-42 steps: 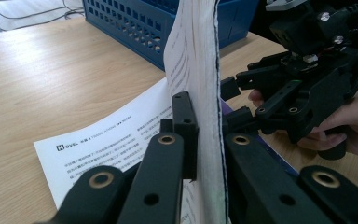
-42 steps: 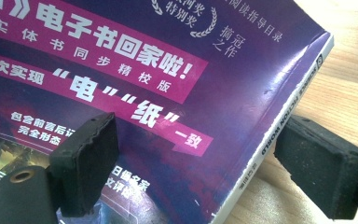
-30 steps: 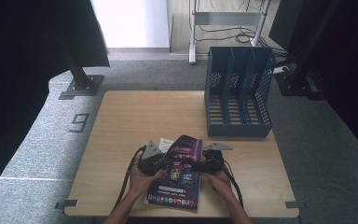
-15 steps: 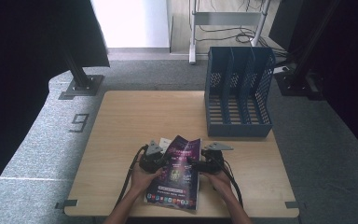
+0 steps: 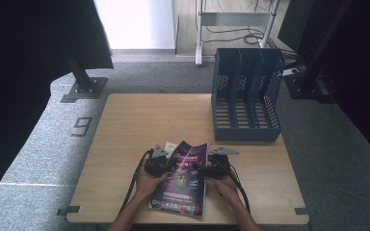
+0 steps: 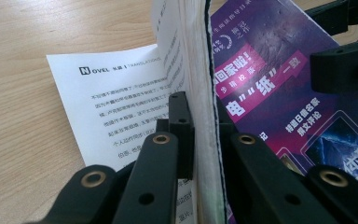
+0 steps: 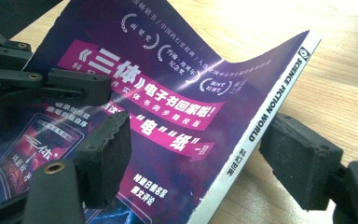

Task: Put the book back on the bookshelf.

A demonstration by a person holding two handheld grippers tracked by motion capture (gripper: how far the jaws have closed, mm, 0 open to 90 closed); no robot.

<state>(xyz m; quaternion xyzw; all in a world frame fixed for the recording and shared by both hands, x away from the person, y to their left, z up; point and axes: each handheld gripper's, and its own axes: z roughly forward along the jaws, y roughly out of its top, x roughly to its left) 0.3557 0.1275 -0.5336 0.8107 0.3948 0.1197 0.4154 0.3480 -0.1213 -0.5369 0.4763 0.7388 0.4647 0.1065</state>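
Observation:
A purple-covered magazine [image 5: 180, 180] lies near the table's front edge, its left side bowed up. My left gripper [image 5: 161, 164] is shut on the cover and a thick wad of pages [image 6: 204, 135], though its jaws have just eased apart slightly. One white printed page [image 6: 107, 102] lies flat on the wood beside them. My right gripper [image 5: 213, 169] stands open over the spine [image 7: 261, 126]. Its jaws have just been closing: one pad [image 7: 105, 156] is over the cover and the other pad [image 7: 298, 158] over the bare table, with the spine between them.
A blue file rack [image 5: 245, 96] with three upright slots stands at the table's back right. The wooden table [image 5: 144, 120] stretches bare behind the magazine. Cables trail from both grippers toward the front edge. Grey carpet surrounds the table.
My left gripper has sunk a little with the magazine's lifted edge, so the cover sits lower. The right gripper has stayed put.

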